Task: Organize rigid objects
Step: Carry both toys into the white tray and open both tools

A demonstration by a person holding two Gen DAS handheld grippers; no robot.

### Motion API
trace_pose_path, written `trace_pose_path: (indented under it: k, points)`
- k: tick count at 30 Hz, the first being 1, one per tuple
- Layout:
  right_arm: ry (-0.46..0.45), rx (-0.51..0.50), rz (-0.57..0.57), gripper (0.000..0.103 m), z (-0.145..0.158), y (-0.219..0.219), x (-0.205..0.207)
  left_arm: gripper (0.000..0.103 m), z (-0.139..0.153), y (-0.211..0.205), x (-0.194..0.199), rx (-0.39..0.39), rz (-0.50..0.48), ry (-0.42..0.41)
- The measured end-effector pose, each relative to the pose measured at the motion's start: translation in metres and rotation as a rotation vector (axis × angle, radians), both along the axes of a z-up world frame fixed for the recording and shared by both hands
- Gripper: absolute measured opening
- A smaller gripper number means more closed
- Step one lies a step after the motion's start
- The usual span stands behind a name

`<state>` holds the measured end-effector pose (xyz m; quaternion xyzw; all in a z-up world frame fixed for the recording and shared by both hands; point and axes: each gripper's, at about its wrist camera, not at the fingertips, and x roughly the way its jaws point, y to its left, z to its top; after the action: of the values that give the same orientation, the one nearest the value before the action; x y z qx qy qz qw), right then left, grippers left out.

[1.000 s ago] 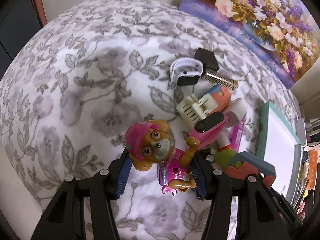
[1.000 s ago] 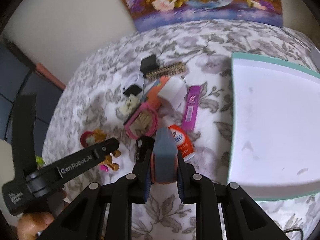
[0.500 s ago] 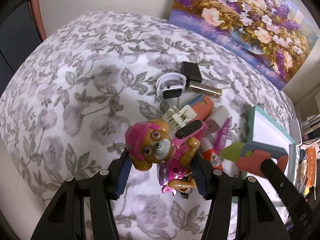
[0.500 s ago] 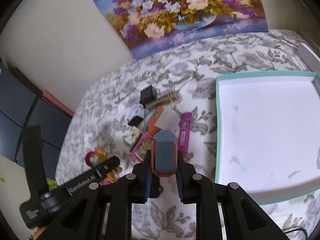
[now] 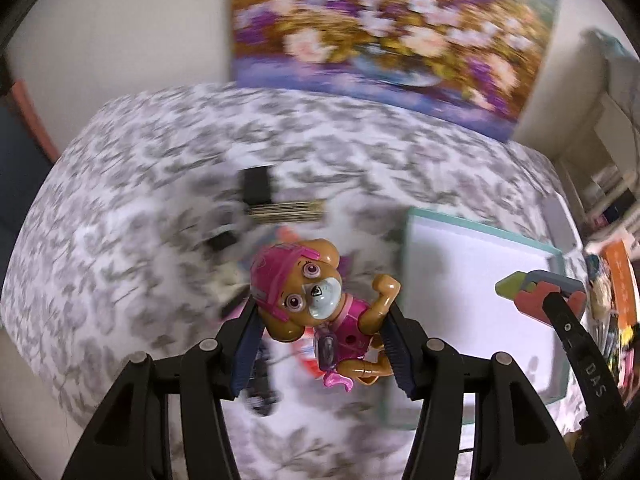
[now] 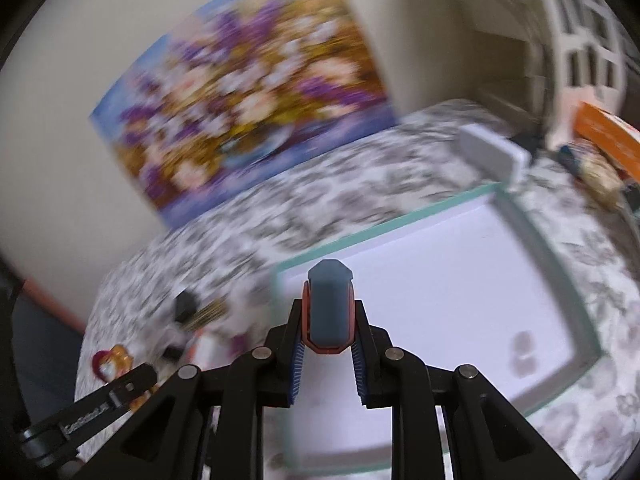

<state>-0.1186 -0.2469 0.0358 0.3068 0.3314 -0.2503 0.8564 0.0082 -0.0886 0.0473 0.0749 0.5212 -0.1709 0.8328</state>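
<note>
My left gripper [image 5: 324,336] is shut on a puppy toy [image 5: 308,300] with a pink cap, its blue pads pressing the toy's sides, and holds it above the flowered cloth just left of the tray. The white tray with a teal rim [image 5: 480,226] lies to the right. My right gripper [image 6: 328,344] is shut on a blue-grey and orange toy block [image 6: 330,308] and hangs over the tray's near left corner [image 6: 380,232]. In the left wrist view that block [image 5: 536,296], with a green tip, hovers over the tray. In the right wrist view the puppy toy [image 6: 114,362] shows at the lower left.
A blurred pile lies left of the tray, with a black block [image 5: 258,190] and a comb [image 5: 286,210] in it. A flower painting [image 5: 392,36] leans on the back wall. A grey box [image 6: 488,152] sits beyond the tray's far corner, and shelves with clutter [image 5: 616,288] stand to the right.
Both grippers have risen and swung right towards the tray, each still holding its object. The pile has slid away to the left, and the block now hangs over the tray.
</note>
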Motion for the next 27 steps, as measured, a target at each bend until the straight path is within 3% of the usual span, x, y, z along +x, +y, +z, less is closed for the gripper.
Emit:
trace_pose_path:
  k: [6, 14, 19, 27]
  points:
    - [0.048, -0.006, -0.144, 0.022, -0.017, -0.040, -0.023, 0.058, -0.022, -0.057, -0.016, -0.002, -0.114, -0.017]
    - [0.099, -0.019, -0.228, 0.022, -0.035, -0.067, -0.041, 0.058, -0.058, -0.097, -0.028, -0.009, -0.238, 0.015]
    - [0.128, 0.011, -0.241, 0.023, -0.046, -0.071, -0.043, 0.058, -0.066, -0.108, -0.040, 0.000, -0.300, 0.015]
    - [0.202, 0.010, -0.179, 0.023, -0.055, -0.061, -0.036, 0.059, -0.086, -0.111, -0.045, 0.053, -0.323, 0.068]
